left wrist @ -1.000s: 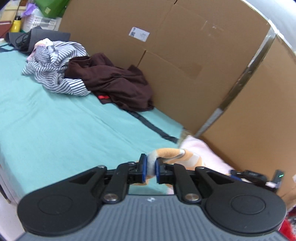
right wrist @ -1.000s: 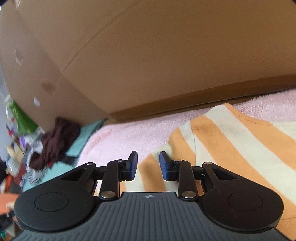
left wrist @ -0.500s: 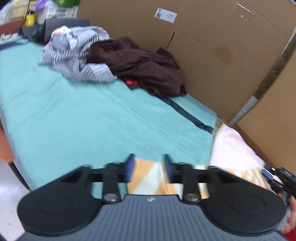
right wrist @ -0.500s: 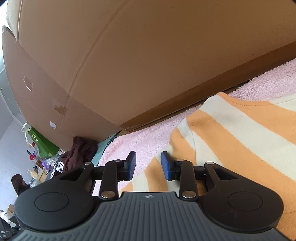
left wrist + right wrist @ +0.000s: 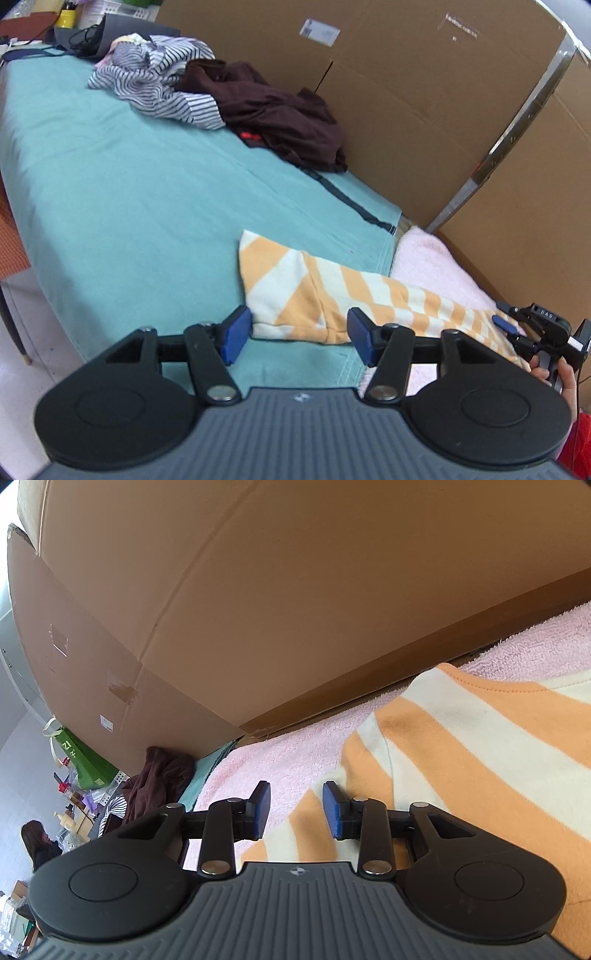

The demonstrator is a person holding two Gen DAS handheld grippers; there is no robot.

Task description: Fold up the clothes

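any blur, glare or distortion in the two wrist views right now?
Left wrist: sharp near the striped garment, softer at the far clothes pile, glare on the metal strip, fisheye bends the cardboard wall. Right wrist: sharp, blown-out top-left corner, tongs shadow the garment.

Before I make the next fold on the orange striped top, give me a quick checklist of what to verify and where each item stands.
1. Left tongs open and empty: ok, jaws wide apart just short of the sleeve end.
2. Right tongs open: ok, hanging over the orange striped top; contact with the cloth cannot tell.
3. Sleeve laid out flat: ok on the teal sheet.
4. Whole top flat: cannot tell, the body lies on the pink towel and is mostly out of view.
5. Fold area free of other clothes: ok, the striped shirt and brown garment lie apart, farther back.
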